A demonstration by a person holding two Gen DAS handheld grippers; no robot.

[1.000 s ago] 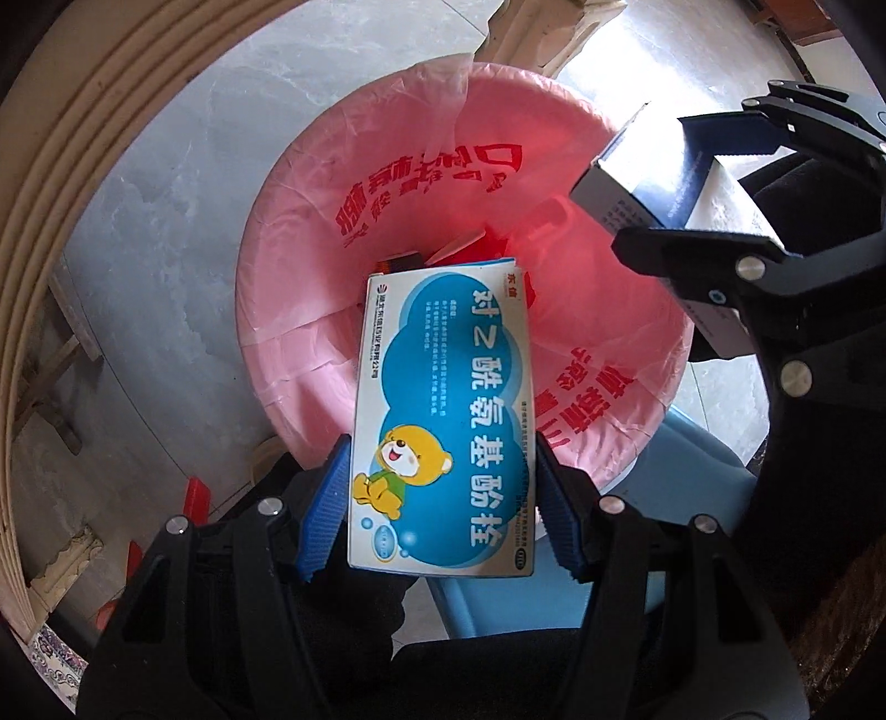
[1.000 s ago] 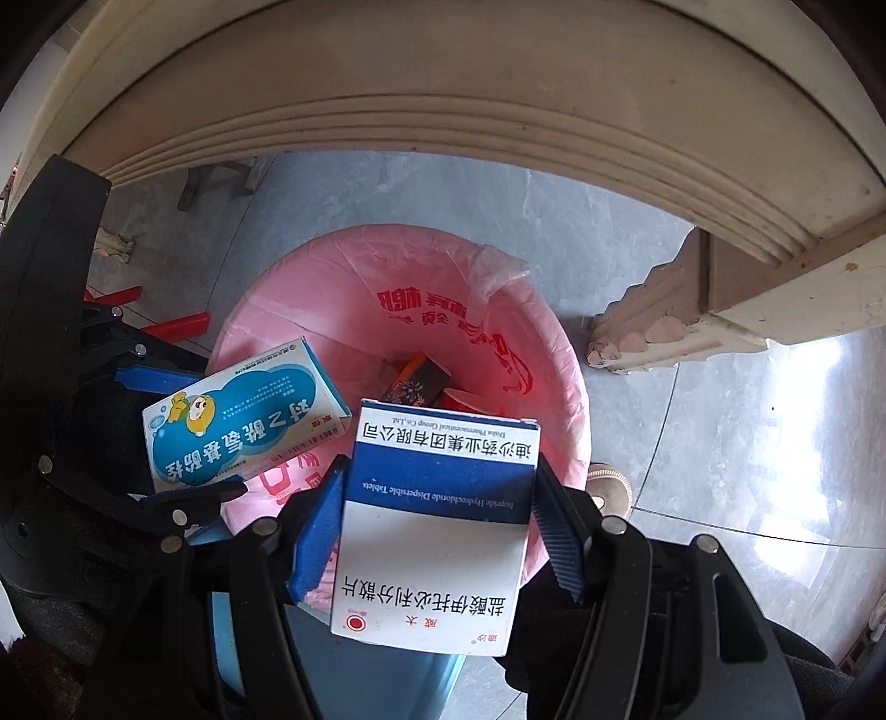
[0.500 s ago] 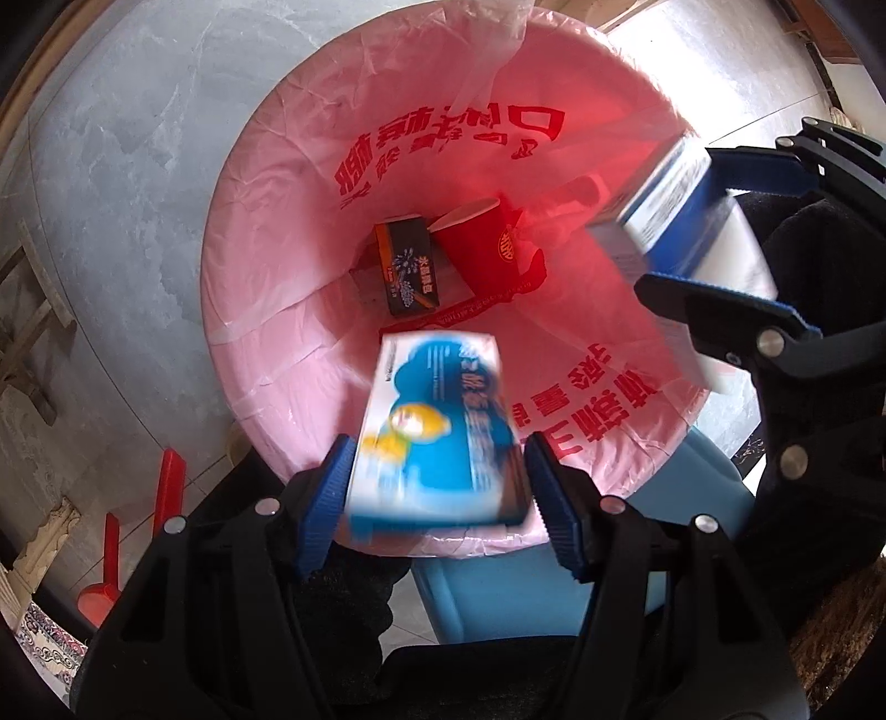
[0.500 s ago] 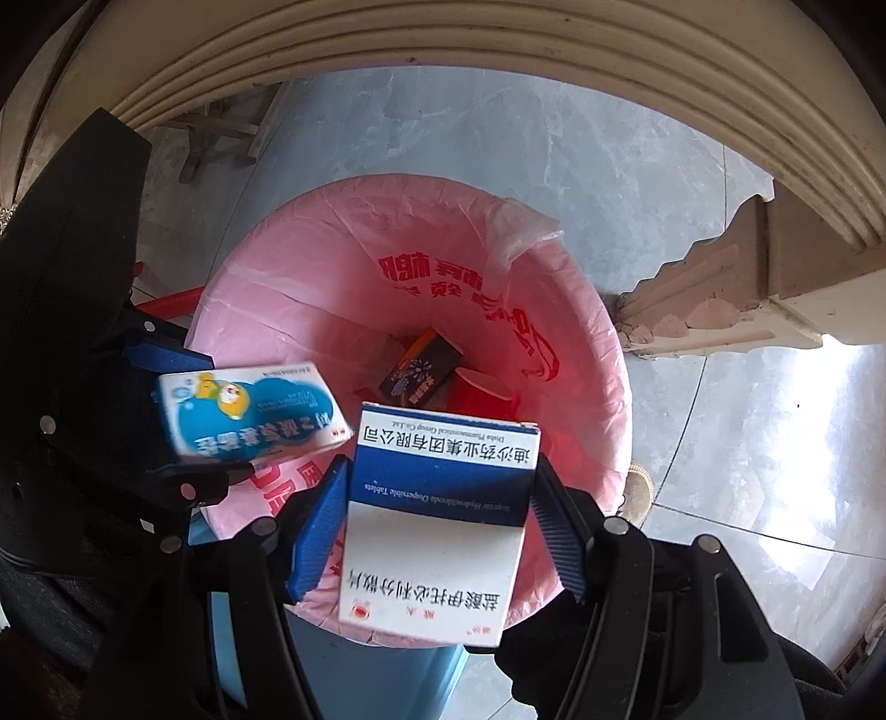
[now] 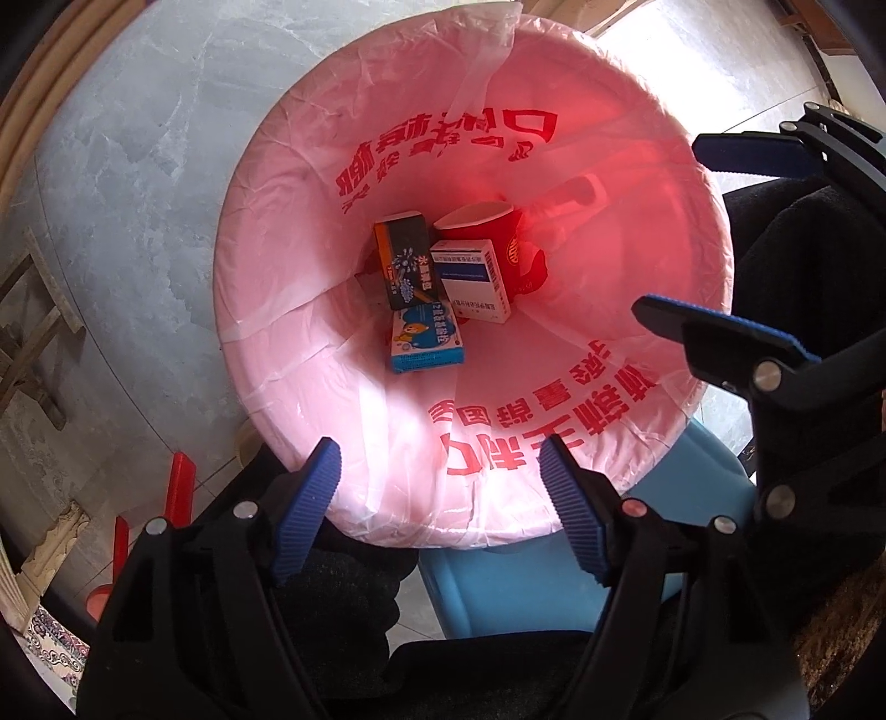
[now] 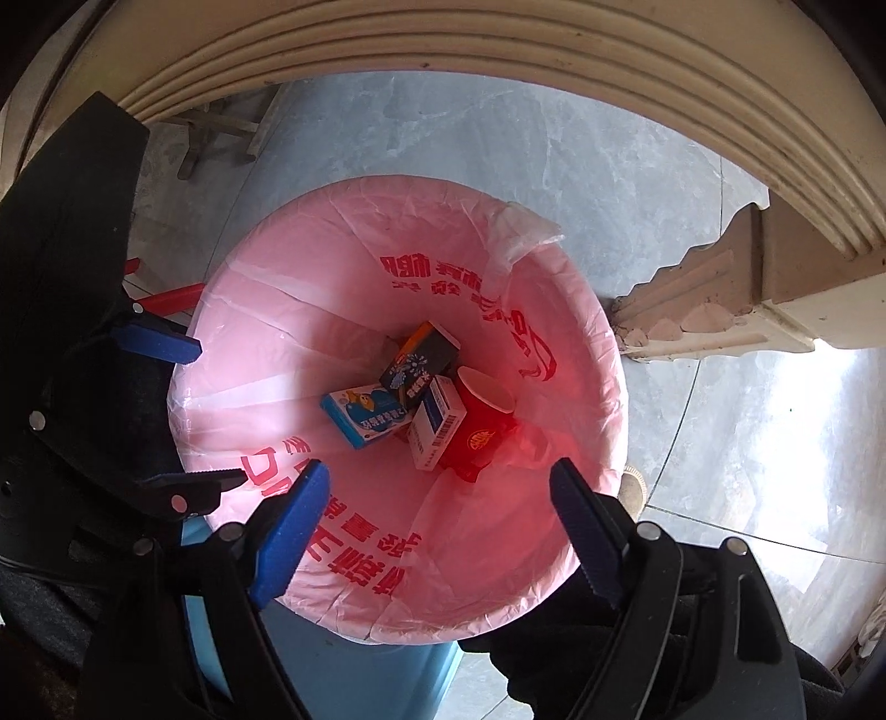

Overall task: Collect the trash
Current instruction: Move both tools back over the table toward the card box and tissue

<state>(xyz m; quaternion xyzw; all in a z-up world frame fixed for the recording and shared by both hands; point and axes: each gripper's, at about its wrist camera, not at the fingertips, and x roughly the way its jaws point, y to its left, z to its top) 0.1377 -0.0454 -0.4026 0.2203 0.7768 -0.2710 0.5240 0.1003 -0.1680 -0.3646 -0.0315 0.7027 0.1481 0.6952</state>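
A blue bin lined with a pink bag stands under both grippers. At its bottom lie a light blue cartoon box, a white and blue medicine box, a dark box and a red paper cup. My left gripper hangs over the near rim, jaws opening, nothing between them. My right gripper points straight down into the bin, jaws opening and empty.
Grey stone floor surrounds the bin. A cream moulded table edge arcs above, with a carved leg at the right. Red plastic handles lie on the floor left of the bin.
Both grippers opened and let their boxes go. The light blue box and the white and blue box fell to the bottom of the bag.
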